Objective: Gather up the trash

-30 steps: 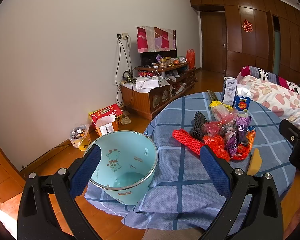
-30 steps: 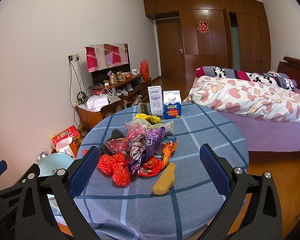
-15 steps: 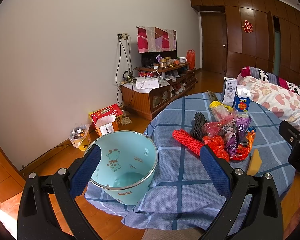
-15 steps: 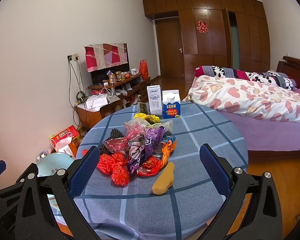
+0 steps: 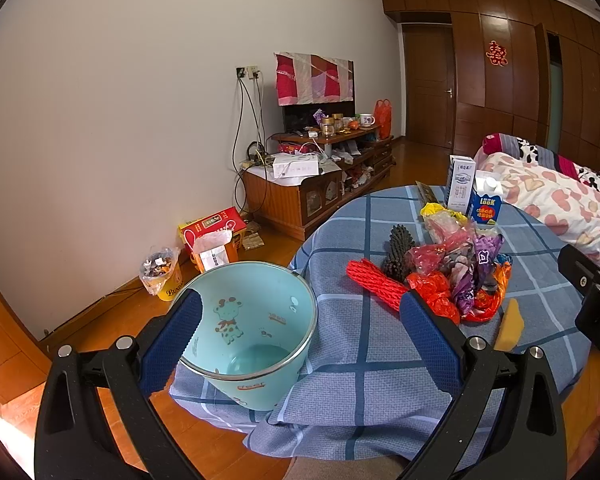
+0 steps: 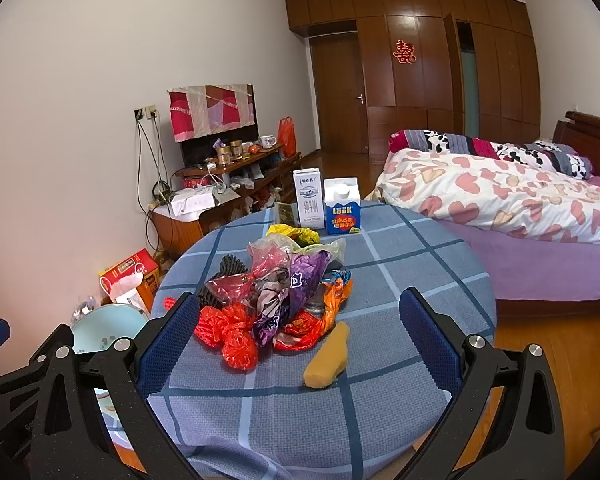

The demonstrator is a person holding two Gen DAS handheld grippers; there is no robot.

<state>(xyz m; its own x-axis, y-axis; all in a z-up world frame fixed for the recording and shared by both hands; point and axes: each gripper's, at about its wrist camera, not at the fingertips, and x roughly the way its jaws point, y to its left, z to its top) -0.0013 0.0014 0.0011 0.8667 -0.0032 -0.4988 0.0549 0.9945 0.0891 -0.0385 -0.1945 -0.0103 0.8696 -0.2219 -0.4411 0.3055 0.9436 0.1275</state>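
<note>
A pile of crumpled plastic wrappers (image 6: 280, 300) in red, purple and orange lies on the round table with the blue checked cloth (image 6: 400, 280). A yellow sponge-like piece (image 6: 328, 360) lies in front of the pile. A red net sleeve (image 5: 374, 284) and a black ridged piece (image 5: 398, 252) lie at the pile's left. A light blue bin (image 5: 248, 332) stands at the table's left edge. My left gripper (image 5: 300, 344) is open above the bin's rim. My right gripper (image 6: 300, 344) is open, short of the pile.
Two cartons, a white one (image 6: 309, 200) and a blue one (image 6: 342, 208), stand at the table's far side. A bed (image 6: 520, 208) is on the right. A TV cabinet (image 5: 320, 184), a red box (image 5: 216, 232) and a floor bag of scraps (image 5: 158, 272) line the left wall.
Almost nothing has moved. The right wrist view has shifted very slightly, and both grippers stay open and empty.
</note>
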